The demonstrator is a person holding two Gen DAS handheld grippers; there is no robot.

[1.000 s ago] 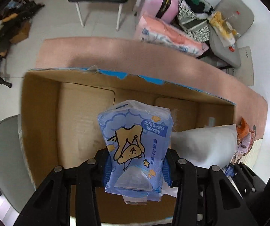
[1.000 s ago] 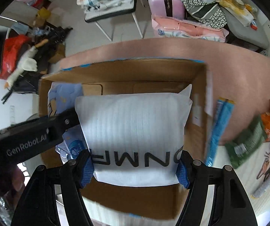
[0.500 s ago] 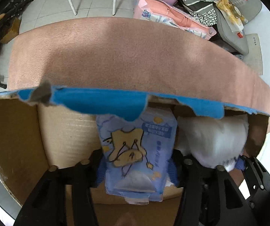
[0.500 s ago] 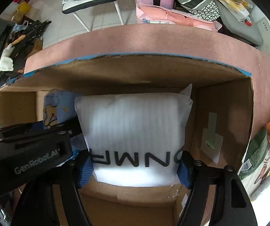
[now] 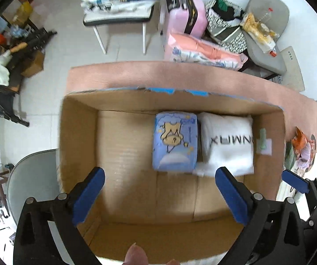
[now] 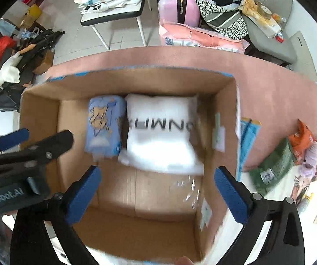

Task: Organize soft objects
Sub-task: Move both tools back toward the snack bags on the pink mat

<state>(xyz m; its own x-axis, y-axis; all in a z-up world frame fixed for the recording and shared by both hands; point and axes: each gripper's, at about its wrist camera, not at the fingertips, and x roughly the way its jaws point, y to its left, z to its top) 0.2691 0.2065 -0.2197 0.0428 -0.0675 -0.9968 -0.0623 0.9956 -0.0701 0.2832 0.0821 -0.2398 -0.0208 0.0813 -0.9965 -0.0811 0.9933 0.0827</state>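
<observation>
A pink-topped table (image 6: 268, 84) bears a cardboard box (image 6: 39, 110), a blue packet (image 6: 247, 137) and snack bags (image 6: 273, 170).

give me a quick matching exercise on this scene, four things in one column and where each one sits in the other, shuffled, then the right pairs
Things:
1. blue tissue pack
2. white package
3. green snack bag
4. pink suitcase

Places:
A. on the floor beyond the table
B. inside the cardboard box, against its far wall, on the left
C. on the pink table, to the right of the box
D. inside the box, just right of the other soft item

Pairs: 1-B, 2-D, 3-C, 4-A
</observation>
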